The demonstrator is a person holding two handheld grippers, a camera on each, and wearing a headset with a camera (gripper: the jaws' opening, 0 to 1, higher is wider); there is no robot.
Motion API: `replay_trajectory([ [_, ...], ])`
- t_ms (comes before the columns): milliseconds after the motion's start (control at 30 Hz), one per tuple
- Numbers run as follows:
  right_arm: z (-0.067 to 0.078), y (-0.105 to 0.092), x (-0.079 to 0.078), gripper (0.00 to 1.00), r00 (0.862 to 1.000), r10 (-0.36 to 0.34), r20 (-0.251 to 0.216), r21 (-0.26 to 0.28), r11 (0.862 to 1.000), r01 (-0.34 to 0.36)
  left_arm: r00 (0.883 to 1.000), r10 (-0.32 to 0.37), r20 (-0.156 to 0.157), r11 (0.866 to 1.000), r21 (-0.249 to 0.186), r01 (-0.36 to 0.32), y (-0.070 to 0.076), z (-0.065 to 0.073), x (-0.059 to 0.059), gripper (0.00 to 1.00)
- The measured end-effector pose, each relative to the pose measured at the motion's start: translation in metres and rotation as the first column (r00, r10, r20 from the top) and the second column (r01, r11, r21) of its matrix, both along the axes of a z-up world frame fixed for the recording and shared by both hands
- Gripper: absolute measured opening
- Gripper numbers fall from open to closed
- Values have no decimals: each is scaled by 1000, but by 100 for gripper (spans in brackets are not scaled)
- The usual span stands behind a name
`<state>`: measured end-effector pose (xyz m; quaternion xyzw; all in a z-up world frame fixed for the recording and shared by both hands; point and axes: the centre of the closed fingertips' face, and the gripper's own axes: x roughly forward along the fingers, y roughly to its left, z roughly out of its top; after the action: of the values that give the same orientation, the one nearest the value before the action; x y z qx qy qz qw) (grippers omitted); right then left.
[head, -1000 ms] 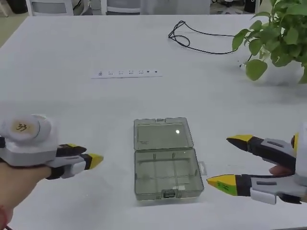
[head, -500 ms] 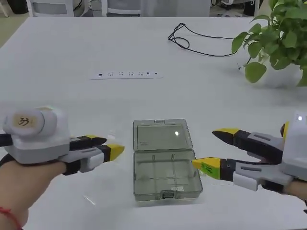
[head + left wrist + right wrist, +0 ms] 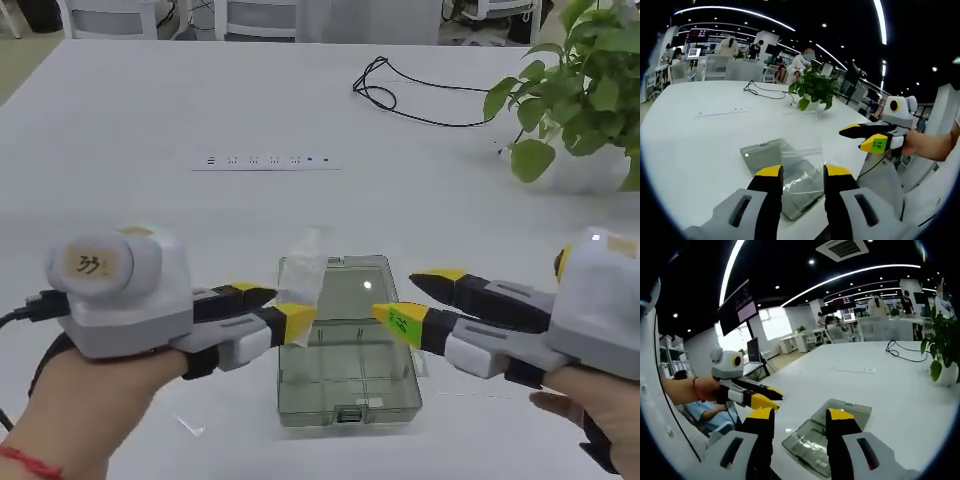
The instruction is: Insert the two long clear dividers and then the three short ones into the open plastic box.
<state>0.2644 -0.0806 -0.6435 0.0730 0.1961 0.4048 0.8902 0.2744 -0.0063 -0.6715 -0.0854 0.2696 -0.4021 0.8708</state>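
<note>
left gripper (image 3: 277, 308): mine's clamped on a clear divider (image 3: 800, 160), pinched edge to edge between the jaws. It's held upright in the air, right over the left side of the lid (image 3: 345, 285).

right gripper (image 3: 411, 297): jaws spread wide with nothing in them. It's hovering over the right side of the box (image 3: 345, 392), tips aimed at the other gripper.

box: smoky clear plastic, open, close to the near edge of the bench (image 3: 130, 200) and roughly midway along. The lid lies flat toward the far edge.

inside the box: too much glare, honestly can't tell what's slotted in.

other stuff: power strip (image 3: 265, 160) mid-bench, black cable (image 3: 400, 85) by the far edge, potted plant (image 3: 575, 90) at the far right corner.
</note>
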Motion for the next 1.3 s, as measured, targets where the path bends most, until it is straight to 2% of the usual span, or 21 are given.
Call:
replay_trajectory([
  [200,0,8,-2,36,999,-15,-36,17,1000,15,999,-39,4,999,-26,39,-20,4,-10,30],
  [300,-1,9,-2,31,999,-28,-41,12,1000,29,999,-49,5,998,-31,49,-26,4,-13,30],
  [333,-3,9,-2,30,997,-37,-61,14,999,38,999,-53,8,998,-33,53,-28,5,-14,30],
  [467,-4,12,-3,26,995,-47,-86,32,998,50,997,-71,16,997,-27,71,-35,6,-16,30],
  [533,-7,15,-4,25,992,-45,-115,34,998,49,997,-80,20,997,-20,81,-36,5,-17,30],
  [1033,-9,24,-4,8,983,-72,-171,63,994,84,994,-102,37,995,5,102,-38,7,-20,30],
  [1133,-8,25,-4,7,970,-107,-217,92,987,130,995,-95,38,995,-5,95,-38,7,-20,31],
  [1167,-7,25,-3,7,971,-108,-213,95,987,131,996,-84,27,996,-18,85,-38,8,-20,31],
  [1267,-7,25,-3,6,970,-118,-211,88,986,139,996,-86,27,996,-17,87,-35,7,-20,27],
  [1300,-6,25,-3,6,969,-120,-215,92,986,142,996,-83,19,996,-37,83,-36,8,-20,28],
])
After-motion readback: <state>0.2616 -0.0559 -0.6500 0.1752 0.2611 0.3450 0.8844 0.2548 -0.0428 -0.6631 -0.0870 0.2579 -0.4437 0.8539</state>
